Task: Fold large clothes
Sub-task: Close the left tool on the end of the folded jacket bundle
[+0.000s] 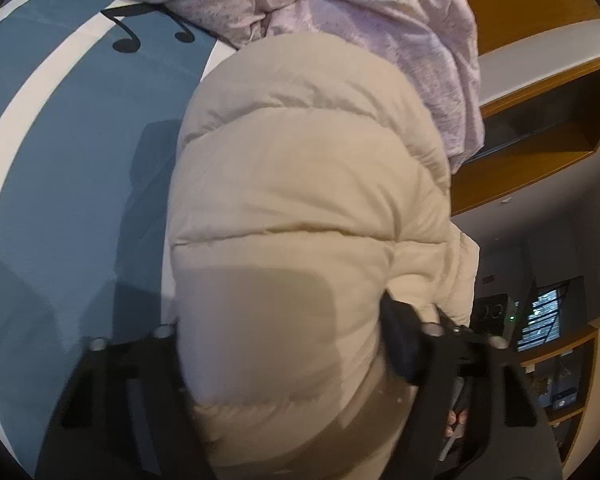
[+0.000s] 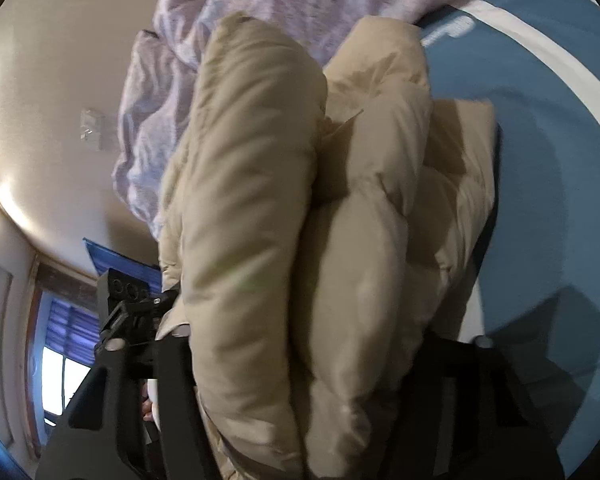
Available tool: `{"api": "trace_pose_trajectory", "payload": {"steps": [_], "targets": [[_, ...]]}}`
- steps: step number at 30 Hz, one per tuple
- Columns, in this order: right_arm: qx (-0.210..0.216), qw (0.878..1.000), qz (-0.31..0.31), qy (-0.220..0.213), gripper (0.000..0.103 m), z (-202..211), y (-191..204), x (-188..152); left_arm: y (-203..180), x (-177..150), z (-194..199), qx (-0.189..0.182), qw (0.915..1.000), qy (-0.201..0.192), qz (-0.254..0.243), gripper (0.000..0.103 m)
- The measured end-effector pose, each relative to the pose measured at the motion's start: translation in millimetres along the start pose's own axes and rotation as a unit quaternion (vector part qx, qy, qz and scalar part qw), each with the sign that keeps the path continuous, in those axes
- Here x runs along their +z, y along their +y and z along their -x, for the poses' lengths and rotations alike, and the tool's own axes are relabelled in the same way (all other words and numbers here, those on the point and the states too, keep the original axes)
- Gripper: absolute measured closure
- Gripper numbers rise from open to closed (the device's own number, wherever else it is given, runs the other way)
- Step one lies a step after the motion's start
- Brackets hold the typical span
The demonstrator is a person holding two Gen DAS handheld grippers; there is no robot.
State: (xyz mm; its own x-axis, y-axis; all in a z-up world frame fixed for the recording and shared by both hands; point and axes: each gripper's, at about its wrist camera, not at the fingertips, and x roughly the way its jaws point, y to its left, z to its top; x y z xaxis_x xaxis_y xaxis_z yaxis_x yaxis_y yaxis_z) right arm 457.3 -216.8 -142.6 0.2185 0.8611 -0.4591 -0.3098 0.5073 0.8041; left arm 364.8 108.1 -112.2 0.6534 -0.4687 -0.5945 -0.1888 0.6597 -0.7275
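1. A puffy beige down jacket [image 1: 300, 208] fills the middle of both wrist views, bunched thick between the two grippers and lifted over the bed.
2. The left gripper [image 1: 284, 344] has its black fingers [image 1: 400, 340] pressed into either side of the quilted bulk, so its jaws are clenched on the jacket.
3. The right gripper [image 2: 324, 360] likewise has the jacket wedged between its dark fingers [image 2: 168, 368]; those jaws are grasping the folded layers, which stand as two fat rolls side by side.
4. Beneath the jacket lies a blue bedsheet [image 1: 68, 152] with white bands and a black music-note print [image 1: 148, 26].
5. At the far end of the bed a crumpled lilac duvet [image 1: 340, 4] is heaped, just beyond the jacket's far edge.
6. To the right in the left view stand wooden shelves [image 1: 540, 128]; a lit window [image 2: 64, 376] shows at the left of the right view.
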Motion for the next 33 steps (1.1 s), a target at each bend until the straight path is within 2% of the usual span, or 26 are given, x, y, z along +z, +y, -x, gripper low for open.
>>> {"api": "trace_pose_trajectory", "payload": {"steps": [3, 6, 10, 15, 21, 24, 26, 29, 31, 33], "targets": [[0.008, 1.000, 0.023, -0.005, 0.061, -1.2, 15.8, 0.1, -1.4, -2.4, 13.2, -0.006, 0.9999, -0.011, -0.005, 0.051], [0.014, 0.999, 0.041, -0.008, 0.066, -6.8, 33.3, 3.0, -2.1, -4.1, 31.9, -0.009, 0.9995, -0.028, -0.014, 0.054], [0.026, 0.997, 0.066, -0.006, 0.066, -23.9, 60.7, 8.1, 1.9, -1.1, 63.6, -0.009, 0.9980, -0.059, -0.023, 0.054], [0.026, 0.995, 0.095, 0.004, 0.067, -55.3, 88.1, 11.6, 16.5, 8.4, 96.6, 0.011, 0.9951, -0.093, -0.030, 0.054], [0.008, 0.992, 0.125, 0.014, 0.067, -89.3, 102.7, 16.8, 45.3, 17.1, 109.9, 0.030, 0.9933, -0.110, -0.017, 0.054], [-0.022, 0.991, 0.129, 0.019, 0.066, -106.0, 98.4, 14.8, 57.3, 23.3, 104.7, 0.061, 0.9919, -0.108, -0.026, 0.053], [-0.038, 0.991, 0.128, 0.019, 0.063, -111.8, 91.4, 14.7, 64.5, 26.4, 95.2, 0.087, 0.9906, -0.101, -0.031, 0.051], [-0.055, 0.992, 0.116, 0.014, 0.050, -112.3, 80.5, 14.3, 69.7, 27.0, 86.9, 0.102, 0.9886, -0.103, -0.040, 0.046], [-0.092, 0.989, 0.117, 0.006, 0.029, -108.9, 78.3, 12.5, 68.8, 29.0, 82.4, 0.114, 0.9872, -0.103, -0.044, 0.039], [-0.122, 0.985, 0.121, -0.006, 0.019, -103.1, 78.9, 6.7, 67.4, 28.5, 80.4, 0.129, 0.9848, -0.106, -0.047, 0.033]]}}
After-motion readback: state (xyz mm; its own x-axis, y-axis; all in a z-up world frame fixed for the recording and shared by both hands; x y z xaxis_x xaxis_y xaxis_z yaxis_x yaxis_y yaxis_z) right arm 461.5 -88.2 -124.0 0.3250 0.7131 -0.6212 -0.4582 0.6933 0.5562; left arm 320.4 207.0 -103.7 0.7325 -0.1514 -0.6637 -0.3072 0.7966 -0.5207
